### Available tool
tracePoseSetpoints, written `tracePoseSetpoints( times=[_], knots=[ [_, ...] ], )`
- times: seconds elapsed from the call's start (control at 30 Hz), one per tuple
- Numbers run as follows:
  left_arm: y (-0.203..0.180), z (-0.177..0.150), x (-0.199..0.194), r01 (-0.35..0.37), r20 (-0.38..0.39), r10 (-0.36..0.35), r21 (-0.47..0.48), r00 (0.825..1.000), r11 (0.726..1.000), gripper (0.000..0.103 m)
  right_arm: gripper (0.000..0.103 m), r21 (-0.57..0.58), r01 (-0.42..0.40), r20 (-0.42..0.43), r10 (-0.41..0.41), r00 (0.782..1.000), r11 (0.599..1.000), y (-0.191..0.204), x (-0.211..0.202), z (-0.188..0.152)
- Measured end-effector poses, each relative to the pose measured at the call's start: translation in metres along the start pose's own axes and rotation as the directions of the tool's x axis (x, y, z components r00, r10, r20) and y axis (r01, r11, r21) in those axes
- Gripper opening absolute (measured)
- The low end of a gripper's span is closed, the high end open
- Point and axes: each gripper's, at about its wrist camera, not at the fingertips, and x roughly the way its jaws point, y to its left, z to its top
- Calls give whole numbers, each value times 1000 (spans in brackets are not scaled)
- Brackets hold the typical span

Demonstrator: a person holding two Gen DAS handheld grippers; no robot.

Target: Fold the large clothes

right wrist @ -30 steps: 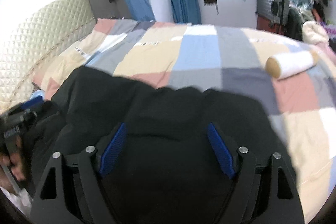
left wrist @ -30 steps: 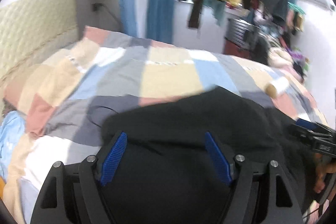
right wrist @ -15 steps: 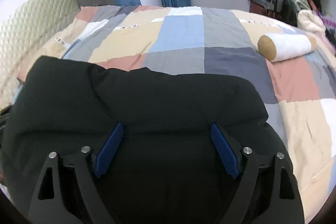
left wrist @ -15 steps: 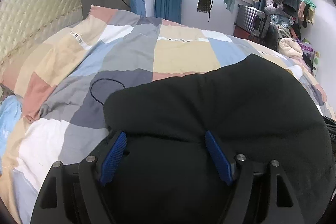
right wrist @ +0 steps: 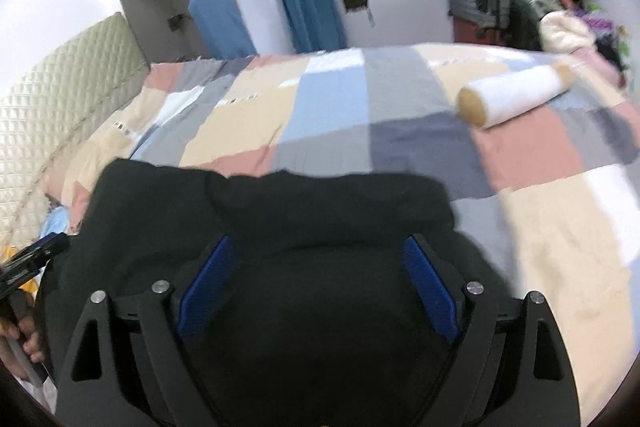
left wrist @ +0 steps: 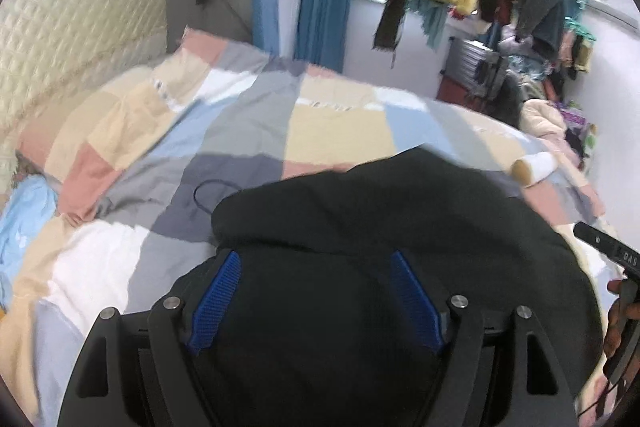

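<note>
- Bedroom — patchwork quilt [left wrist: 340, 131] spread over bed; landmark for all below.
- Black garment [left wrist: 400, 227] — bulky, bunched on quilt's near part.
- Left gripper [left wrist: 316, 299], right gripper [right wrist: 316, 287] — jaws wide around thick folds; right's just opening; whether pads press, cannot tell.
- Handling: likely set down evenly, smooth before releasing.

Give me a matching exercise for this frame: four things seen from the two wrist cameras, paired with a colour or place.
Things:
1. garment
2. bolster
3. curtain
4. cable

Descriptions:
A. looped on the quilt, left of the garment
B. black, bunched between both pairs of jaws
C. blue, hanging at the far wall
D. white with tan ends, lying on the quilt

Pairs: 1-B, 2-D, 3-C, 4-A
</note>
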Motion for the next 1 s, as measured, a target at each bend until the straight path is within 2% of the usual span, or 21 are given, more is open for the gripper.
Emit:
tracePoseSetpoints(
  times=[0.23,0.47,0.57,0.67,0.73,0.93,1.0],
  knots=[
    [-44,21,-107,-49,121,38,87,992,995,77,88,-24,-41,146,44,988,999,23,-115,25],
    [-77,30,-221,-43,228,17,111,974,993,78,88,-62,-75,283,89,955,995,55,-234,31],
    [-87,25,-277,-40,295,6,108,955,993,81,88,-80,-94,328,115,938,992,65,-277,25],
    [-93,17,-318,-51,331,15,101,944,994,81,88,-103,-121,359,151,921,987,74,-315,14],
    [-100,9,-350,-60,370,16,109,929,992,81,88,-127,-130,385,169,907,983,80,-341,4],
    [-118,-22,-422,-52,457,-14,132,889,990,84,91,-171,-147,471,212,856,974,89,-405,-27],
    [-125,-34,-436,-52,465,-27,156,885,986,85,93,-181,-150,487,221,845,972,91,-417,-37]
  ],
)
